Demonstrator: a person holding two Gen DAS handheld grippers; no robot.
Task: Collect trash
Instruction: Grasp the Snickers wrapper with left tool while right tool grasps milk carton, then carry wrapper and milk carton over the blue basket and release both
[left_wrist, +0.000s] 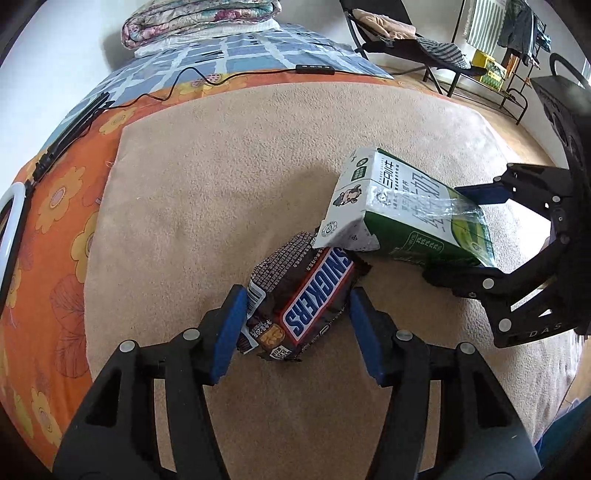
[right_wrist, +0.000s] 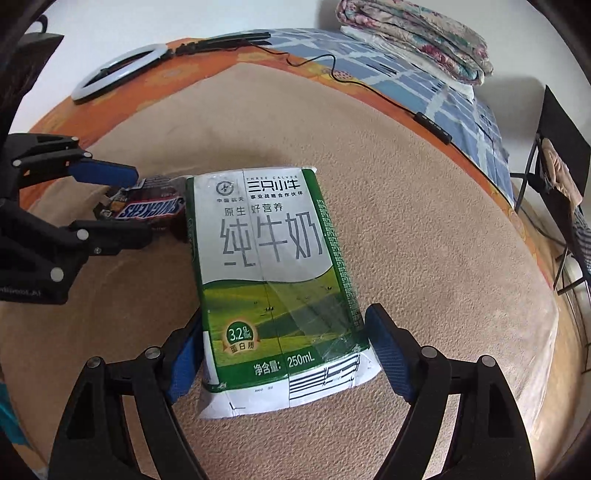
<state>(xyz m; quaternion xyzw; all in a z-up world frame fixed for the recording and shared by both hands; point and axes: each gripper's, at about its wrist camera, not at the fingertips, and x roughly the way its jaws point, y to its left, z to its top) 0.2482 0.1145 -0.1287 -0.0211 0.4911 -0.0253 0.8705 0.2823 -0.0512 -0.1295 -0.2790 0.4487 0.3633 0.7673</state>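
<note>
A brown Snickers wrapper (left_wrist: 303, 302) lies on the beige blanket (left_wrist: 221, 177), one end tucked under a green and white milk carton (left_wrist: 402, 210). My left gripper (left_wrist: 295, 325) is open, its blue pads either side of the wrapper, with a small gap on the right. In the right wrist view the carton (right_wrist: 273, 273) lies flat between the fingers of my right gripper (right_wrist: 284, 350), which is open: the left pad touches the carton, the right pad stands slightly off. The wrapper (right_wrist: 151, 210) and left gripper (right_wrist: 110, 206) show at the left there.
The beige blanket covers an orange flowered bedsheet (left_wrist: 55, 206). A white ring light (right_wrist: 118, 70) with black stand and cable (right_wrist: 332, 70) lies at the far edge. A folded quilt (left_wrist: 199, 18) sits at the bed's head. A black folding chair (left_wrist: 406, 37) and clothes rack stand beyond.
</note>
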